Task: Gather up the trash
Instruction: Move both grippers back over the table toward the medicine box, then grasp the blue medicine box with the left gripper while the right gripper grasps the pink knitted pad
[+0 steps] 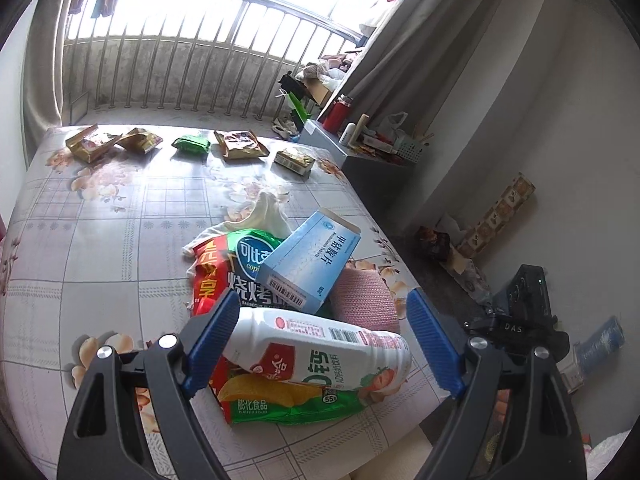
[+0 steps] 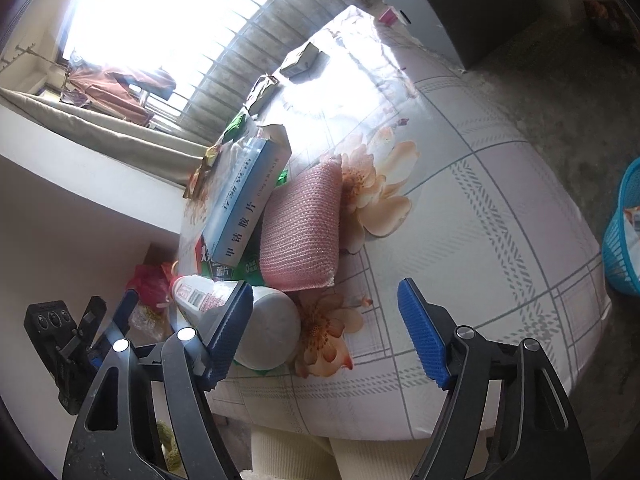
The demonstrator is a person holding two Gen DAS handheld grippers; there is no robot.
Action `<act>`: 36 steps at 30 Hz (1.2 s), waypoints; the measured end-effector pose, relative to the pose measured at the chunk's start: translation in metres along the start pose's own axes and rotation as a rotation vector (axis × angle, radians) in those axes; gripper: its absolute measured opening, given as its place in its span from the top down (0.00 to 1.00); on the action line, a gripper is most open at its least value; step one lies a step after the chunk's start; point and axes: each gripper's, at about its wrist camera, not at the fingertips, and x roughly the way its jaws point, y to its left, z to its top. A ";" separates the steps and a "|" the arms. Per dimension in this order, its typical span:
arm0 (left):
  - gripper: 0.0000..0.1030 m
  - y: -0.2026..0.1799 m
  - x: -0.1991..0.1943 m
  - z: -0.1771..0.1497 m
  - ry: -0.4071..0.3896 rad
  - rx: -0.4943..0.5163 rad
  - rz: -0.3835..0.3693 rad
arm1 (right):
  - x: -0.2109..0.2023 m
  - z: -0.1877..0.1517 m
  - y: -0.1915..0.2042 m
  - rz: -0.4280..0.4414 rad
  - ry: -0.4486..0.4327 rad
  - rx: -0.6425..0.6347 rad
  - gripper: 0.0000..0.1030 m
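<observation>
A trash pile lies near the table's front edge: a white drink bottle (image 1: 320,352) on its side, a green and red chip bag (image 1: 240,276), a light blue carton (image 1: 312,264) and a pink knitted pad (image 1: 364,300). My left gripper (image 1: 322,340) is open, its blue pads either side of the bottle, above the pile. My right gripper (image 2: 326,332) is open over the table's front edge, with the bottle's base (image 2: 268,332) by its left pad. The carton (image 2: 240,208) and pink pad (image 2: 304,232) lie beyond it.
Several snack wrappers (image 1: 240,144) lie along the table's far side. A white cloth (image 1: 268,212) lies behind the pile. A blue mesh basket (image 2: 624,232) stands on the floor at the right. A grey cabinet (image 1: 372,164) with clutter stands by the far right corner.
</observation>
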 end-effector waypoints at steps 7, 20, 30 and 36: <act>0.12 -0.016 0.061 0.044 0.143 0.142 -0.045 | 0.023 0.021 0.000 0.056 0.073 0.014 0.37; 0.12 -0.006 0.167 0.071 0.420 0.174 -0.002 | 0.047 0.031 -0.005 0.115 0.196 0.013 0.50; 0.12 -0.011 0.190 0.065 0.485 0.194 0.031 | 0.058 0.037 -0.004 0.134 0.223 -0.001 0.65; 0.12 -0.020 0.196 0.059 0.503 0.271 0.084 | 0.057 0.036 -0.010 0.144 0.221 0.005 0.66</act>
